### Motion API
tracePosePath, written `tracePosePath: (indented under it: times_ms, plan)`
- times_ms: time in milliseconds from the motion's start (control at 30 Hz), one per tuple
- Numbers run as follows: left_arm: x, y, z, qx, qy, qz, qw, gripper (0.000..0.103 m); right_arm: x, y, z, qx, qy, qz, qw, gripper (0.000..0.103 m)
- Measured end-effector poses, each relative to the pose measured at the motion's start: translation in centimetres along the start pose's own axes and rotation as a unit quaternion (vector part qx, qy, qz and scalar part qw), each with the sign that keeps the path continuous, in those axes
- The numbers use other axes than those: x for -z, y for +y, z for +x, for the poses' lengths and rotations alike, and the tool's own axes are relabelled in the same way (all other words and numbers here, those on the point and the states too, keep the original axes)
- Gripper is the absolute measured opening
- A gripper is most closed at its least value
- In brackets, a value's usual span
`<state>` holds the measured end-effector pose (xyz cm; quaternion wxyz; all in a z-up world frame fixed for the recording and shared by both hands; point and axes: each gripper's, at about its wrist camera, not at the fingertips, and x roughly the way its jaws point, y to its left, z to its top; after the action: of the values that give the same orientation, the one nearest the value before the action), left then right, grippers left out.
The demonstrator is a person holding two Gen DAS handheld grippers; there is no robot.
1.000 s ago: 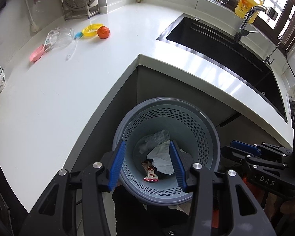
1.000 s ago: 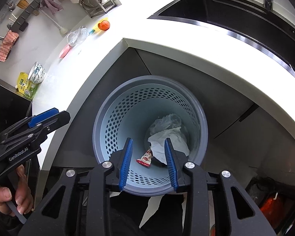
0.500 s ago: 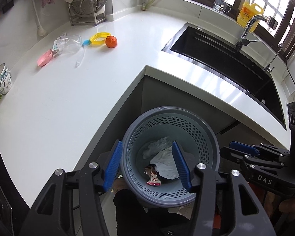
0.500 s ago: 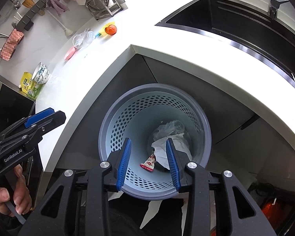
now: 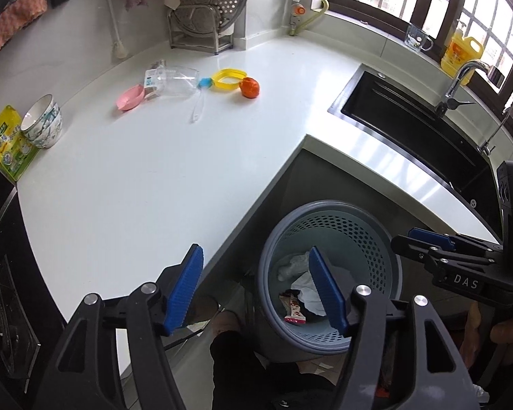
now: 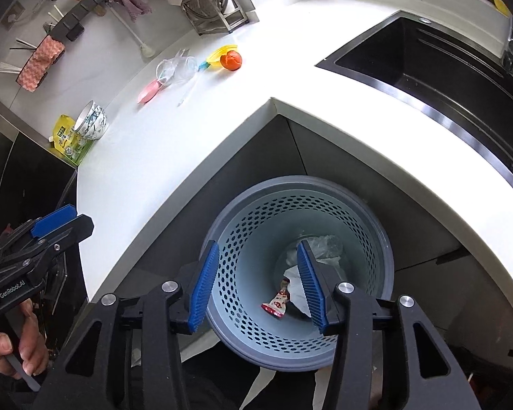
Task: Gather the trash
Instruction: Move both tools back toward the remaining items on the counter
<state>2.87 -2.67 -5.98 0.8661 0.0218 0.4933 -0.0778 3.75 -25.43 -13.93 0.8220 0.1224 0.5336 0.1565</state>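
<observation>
1. Our left tongs (image 5: 256, 288) are spread wide and hold nothing, hanging above the bench edge and the bin rim.
2. Our right tongs (image 6: 256, 285) are also spread and hold nothing, over the bin (image 6: 376, 235).
3. In the bin lie a red wrapper (image 6: 276, 304), white paper (image 5: 307, 294) and a clear bag (image 6: 326, 244).
4. Farther off on the bench (image 5: 154, 171) lie a clear bottle (image 5: 172, 80), a pink lid (image 5: 130, 97), a yellow ring (image 5: 226, 78) and an orange fruit (image 5: 249, 87), close together.
5. Bowls (image 5: 42, 123) stand at the bench's left end; the sink (image 5: 410, 130) is to the right.
</observation>
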Motion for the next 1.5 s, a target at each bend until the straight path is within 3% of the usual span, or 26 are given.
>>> tracePosePath:
  times_ms: [267,633,867,1500]
  plan:
    - [-1.0,2.9,-3.2,-0.031,-0.031,-0.018,0.9989,0.067,-4.2,3.9,1.6,-0.015,0.002,-0.037,0.999,0.048]
    - [-2.8,6.7,-3.1,-0.033,-0.044,-0.05,0.9973,0.07,-9.3,9.9,3.7,-0.028,-0.007,-0.095,0.995,0.052]
    - [-4.9,9.2,-1.8,-0.022,-0.044,-0.063,0.9968,0.07,-11.5,10.7,5.6,-0.022,0.0,-0.09,0.996,0.052]
    - [-11.5,14.2,2.8,-0.005,-0.038,-0.039,0.9985,0.073,-17.8,11.6,10.0,0.008,-0.023,-0.056,0.998,0.054]
